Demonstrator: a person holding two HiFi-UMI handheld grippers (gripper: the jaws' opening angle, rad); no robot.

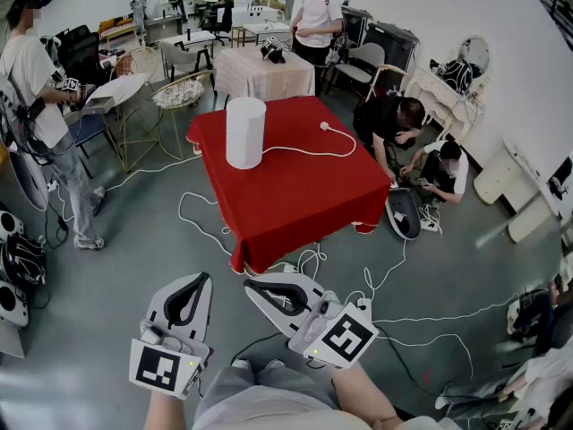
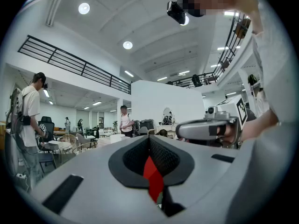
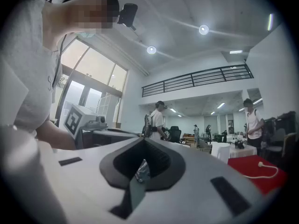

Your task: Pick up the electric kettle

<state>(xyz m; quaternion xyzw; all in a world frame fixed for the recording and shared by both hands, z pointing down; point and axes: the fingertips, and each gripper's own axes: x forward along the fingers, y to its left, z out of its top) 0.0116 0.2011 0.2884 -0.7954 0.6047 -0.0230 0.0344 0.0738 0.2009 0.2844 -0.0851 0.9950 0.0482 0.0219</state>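
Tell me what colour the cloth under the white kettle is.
Plain red; the cloth shows best in the head view.

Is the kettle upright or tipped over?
Upright: the kettle stands on its base on the red table.

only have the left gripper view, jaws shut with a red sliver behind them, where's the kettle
Observer: The head view shows the white kettle upright on the red table, toward its far left corner.
Operator: anything near it
Observer: A white cable curls across the table to its right.
Operator: and the right gripper
Observer: The right gripper has its jaws together on nothing, well short of the table.
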